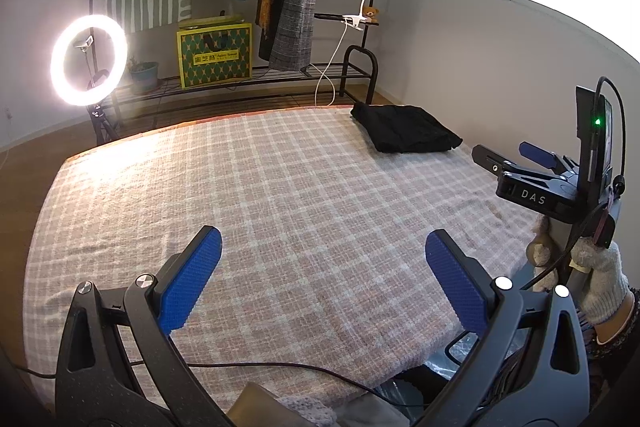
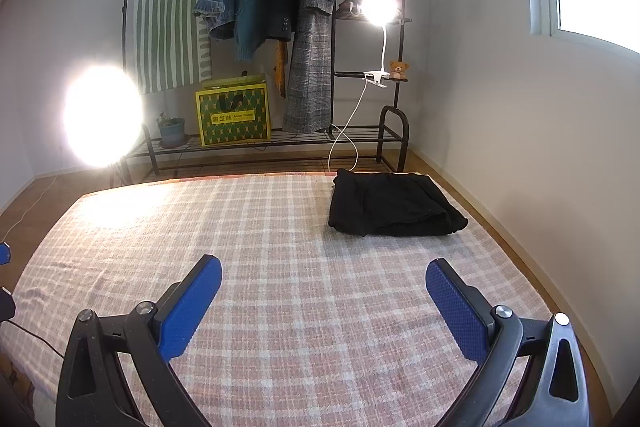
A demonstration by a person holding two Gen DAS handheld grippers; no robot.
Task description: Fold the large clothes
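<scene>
Plaid pink-and-white bedspread point(image 2: 280, 247) fills both views, flat and bare across most of its surface. Far left, ring light point(image 1: 89, 59) on a stand, blown out to a white blob in the right wrist view. Left gripper point(image 1: 323, 267) hangs over the near edge of the bed, blue pads spread wide, nothing between them. Right gripper point(image 2: 324, 291) likewise splayed wide and empty above the spread; seen from the left camera it sits well to the right, held by a gloved hand point(image 1: 600, 283). Behind, clothes rack point(image 2: 264, 7) with four hung garments, a yellow-green box point(image 2: 234, 117) on its lower shelf, a clip lamp point(image 2: 378, 9). Far right corner of the bed: black folded garment point(image 2: 390, 205), lying as a compact stack, apart from both tools. Judgement: one piece looks finished and set aside, so this is the gap between items; next move calls for fetching another large garment and spreading it flat on the open middle. No unfolded garment in view. Pale fabric and a dark cable at the bottom edge of the left view are cut off, can't identify them.
</scene>
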